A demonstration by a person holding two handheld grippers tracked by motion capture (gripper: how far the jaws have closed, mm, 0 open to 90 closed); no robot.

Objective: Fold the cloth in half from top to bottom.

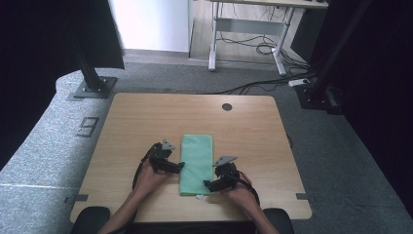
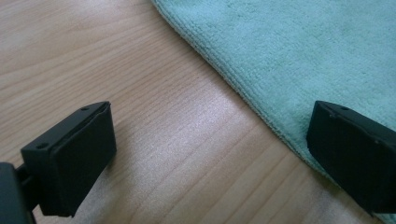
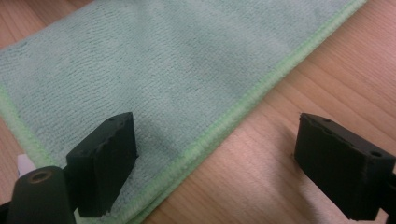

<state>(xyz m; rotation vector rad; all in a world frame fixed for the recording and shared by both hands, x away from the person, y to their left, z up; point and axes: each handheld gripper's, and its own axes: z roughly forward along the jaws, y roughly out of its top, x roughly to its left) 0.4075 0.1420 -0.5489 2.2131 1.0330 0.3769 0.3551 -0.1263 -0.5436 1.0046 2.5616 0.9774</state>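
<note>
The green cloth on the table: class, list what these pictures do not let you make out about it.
- Layer count of the green cloth: high view, too small; both gripper views crop it.
- Small white tag: right gripper view, half hidden behind the right tool; any print unreadable.
- Cloth's near corner: left gripper view, covered by a jaw of the left tool.
- Underside: against the table.

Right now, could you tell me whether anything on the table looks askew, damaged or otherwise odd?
Nothing stands out: the folded green cloth lies flat and straight on the table, with the open left gripper and right gripper straddling its long edges.
</note>
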